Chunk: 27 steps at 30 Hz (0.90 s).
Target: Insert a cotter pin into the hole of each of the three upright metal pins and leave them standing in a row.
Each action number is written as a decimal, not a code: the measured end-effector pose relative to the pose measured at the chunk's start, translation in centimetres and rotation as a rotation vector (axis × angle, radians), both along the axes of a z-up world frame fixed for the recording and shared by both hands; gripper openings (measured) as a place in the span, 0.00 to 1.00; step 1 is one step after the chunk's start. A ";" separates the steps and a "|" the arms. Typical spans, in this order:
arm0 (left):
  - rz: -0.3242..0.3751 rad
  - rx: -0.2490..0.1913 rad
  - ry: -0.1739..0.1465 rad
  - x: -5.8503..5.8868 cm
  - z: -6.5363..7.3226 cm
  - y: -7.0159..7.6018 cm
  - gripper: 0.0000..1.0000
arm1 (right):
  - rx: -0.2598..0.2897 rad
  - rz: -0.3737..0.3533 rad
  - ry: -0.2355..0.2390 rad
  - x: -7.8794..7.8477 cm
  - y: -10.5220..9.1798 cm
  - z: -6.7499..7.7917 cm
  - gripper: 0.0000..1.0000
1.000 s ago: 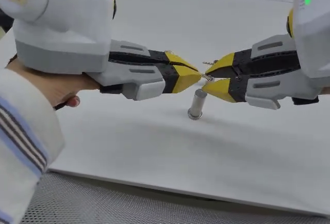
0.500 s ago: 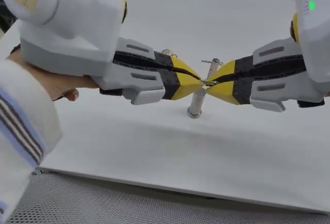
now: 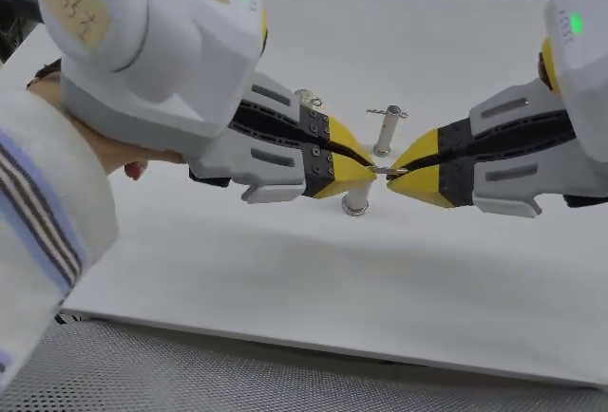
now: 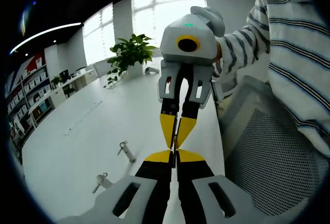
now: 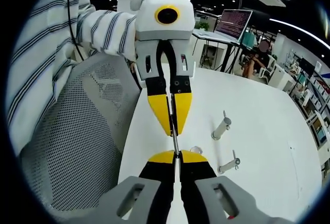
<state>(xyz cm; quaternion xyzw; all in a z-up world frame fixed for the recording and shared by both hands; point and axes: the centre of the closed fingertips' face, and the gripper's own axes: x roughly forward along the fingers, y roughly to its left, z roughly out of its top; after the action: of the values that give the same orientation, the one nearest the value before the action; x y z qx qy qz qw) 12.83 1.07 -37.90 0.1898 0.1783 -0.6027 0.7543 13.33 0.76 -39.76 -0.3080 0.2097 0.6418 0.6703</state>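
My left claw (image 3: 367, 171) and right claw (image 3: 393, 170) meet tip to tip above the white worktop (image 3: 285, 289). Both are pinched shut on the loose cotter pin (image 3: 382, 171), one at each end. A second ago the right claw's jaws stood parted beside it; now they are closed. The tips now cover the top of the near metal pin (image 3: 356, 205), which showed whole beneath them then; only its foot shows, upright on the worktop. Behind it the middle metal pin (image 3: 387, 133) stands with a cotter through its head. The far metal pin (image 3: 305, 99) peeks over the left claw.
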 end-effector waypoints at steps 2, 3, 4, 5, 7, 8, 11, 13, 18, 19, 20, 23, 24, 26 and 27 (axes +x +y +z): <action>0.002 0.003 0.001 0.0 -0.1 0.1 0.00 | 0.002 -0.007 0.006 0.2 -0.2 0.0 0.00; 0.001 0.008 -0.006 0.1 -0.2 0.1 0.00 | 0.003 -0.007 0.004 0.2 -0.2 0.1 0.00; -0.001 0.011 -0.011 0.2 -0.3 0.1 0.00 | 0.003 -0.009 0.004 0.2 -0.2 0.1 0.00; -0.002 0.016 -0.018 0.4 -0.4 0.2 0.00 | 0.002 -0.010 0.002 0.2 -0.2 0.1 0.00; -0.002 0.021 -0.020 0.5 -0.6 0.2 0.00 | 0.000 -0.008 -0.001 0.2 -0.2 0.1 0.00; -0.003 0.025 -0.019 0.6 -0.7 0.3 0.00 | -0.002 -0.008 -0.001 0.1 -0.2 0.1 0.00; -0.003 0.041 -0.037 0.9 -0.9 0.4 0.00 | -0.006 -0.014 -0.002 0.3 -0.4 -0.2 0.00; 0.013 0.050 -0.036 1.4 -1.5 0.6 0.00 | -0.004 -0.024 0.000 0.5 -0.6 -0.4 0.00; 0.065 0.058 -0.018 2.3 -2.0 1.4 0.10 | 0.004 -0.073 0.008 1.2 -1.7 -1.0 0.00; 0.073 0.059 -0.016 2.5 -2.1 1.5 0.12 | 0.005 -0.084 0.011 1.3 -1.9 -1.1 0.00; 0.078 0.063 -0.013 2.7 -2.3 1.6 0.13 | 0.002 -0.099 0.019 1.5 -2.2 -1.4 0.00; 0.085 0.074 0.002 3.0 -2.8 1.7 0.11 | -0.011 -0.127 0.022 1.9 -3.0 -2.3 0.00; 0.092 0.076 0.008 3.2 -3.0 1.8 0.10 | -0.010 -0.144 0.030 2.1 -3.2 -2.6 0.00; 0.100 0.081 0.014 3.5 -3.3 1.8 0.12 | -0.009 -0.168 0.043 2.3 -3.6 -3.1 0.00; 0.100 0.085 0.017 3.5 -3.5 1.6 0.13 | -0.010 -0.180 0.048 2.5 -3.7 -3.4 0.00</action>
<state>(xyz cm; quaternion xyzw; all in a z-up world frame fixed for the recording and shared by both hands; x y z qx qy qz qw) 16.36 2.68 -41.37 0.2072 0.2195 -0.5577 0.7732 15.80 -2.95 -43.11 -0.2758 0.2557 0.5851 0.7185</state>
